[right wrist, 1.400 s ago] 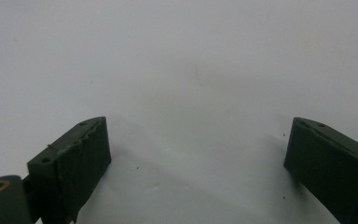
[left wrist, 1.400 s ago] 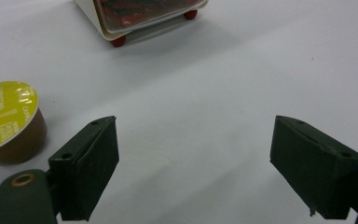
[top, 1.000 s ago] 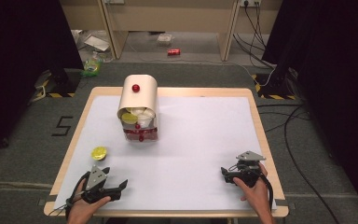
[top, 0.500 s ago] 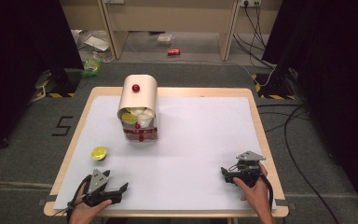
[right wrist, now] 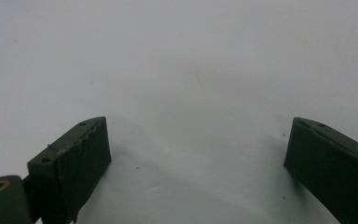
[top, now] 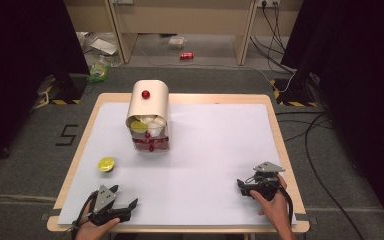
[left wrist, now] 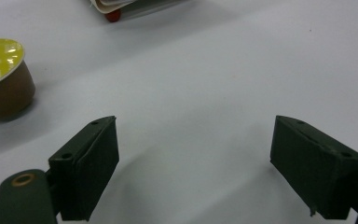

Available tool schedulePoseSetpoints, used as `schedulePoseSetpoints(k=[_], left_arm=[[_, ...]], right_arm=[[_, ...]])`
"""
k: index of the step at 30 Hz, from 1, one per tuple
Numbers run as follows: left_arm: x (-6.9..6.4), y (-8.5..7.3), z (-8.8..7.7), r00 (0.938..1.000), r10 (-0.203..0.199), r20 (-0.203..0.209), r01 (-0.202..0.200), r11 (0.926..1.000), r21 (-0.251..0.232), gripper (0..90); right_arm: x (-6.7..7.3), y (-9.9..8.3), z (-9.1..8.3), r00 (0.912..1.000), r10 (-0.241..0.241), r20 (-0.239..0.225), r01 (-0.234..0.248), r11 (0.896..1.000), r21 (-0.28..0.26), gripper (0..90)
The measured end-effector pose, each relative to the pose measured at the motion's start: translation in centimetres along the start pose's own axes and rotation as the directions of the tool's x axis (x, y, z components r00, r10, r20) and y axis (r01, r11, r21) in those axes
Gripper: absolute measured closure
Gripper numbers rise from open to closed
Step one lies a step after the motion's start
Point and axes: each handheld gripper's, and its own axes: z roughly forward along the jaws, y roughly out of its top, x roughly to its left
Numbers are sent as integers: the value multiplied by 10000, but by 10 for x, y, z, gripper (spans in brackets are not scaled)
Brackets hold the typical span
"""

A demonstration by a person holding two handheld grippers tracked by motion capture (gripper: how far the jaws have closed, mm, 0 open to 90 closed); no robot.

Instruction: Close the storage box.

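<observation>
I have the left tongs point(top: 125, 207) low at the near-left corner of the white-topped counter point(top: 215, 150), jaws spread wide with nothing between them. From the left gripper view, only bare white surface lies between the two black pads point(left wrist: 91, 163). The small brown capsule with a yellow foil lid point(top: 106, 164) sits alone on the counter, just beyond the left tongs and a little to their left, not touching them. Measured from that capsule, the cream-coloured rounded container with a red knob point(top: 148, 107) stands farther back and to the right, its open front showing more cups, one yellow-lidded. The right tongs point(top: 245, 186) rest far to the capsule's right, near the counter's near-right edge, jaws equally wide and empty over blank surface.
</observation>
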Motion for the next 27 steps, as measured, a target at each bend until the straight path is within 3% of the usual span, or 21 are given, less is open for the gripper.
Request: schedulePoseSetpoints(k=[10,27], left_arm=[[0,-4,-7,9998,-177,103,179,9998,-132,149],[10,-19,-21,9983,-529,-233,523,9983,-265,150]], right_arm=[[0,0,0,10000,-1,-1,1,10000,-2,69],[0,0,0,10000,-31,-2,31,10000,-12,69]])
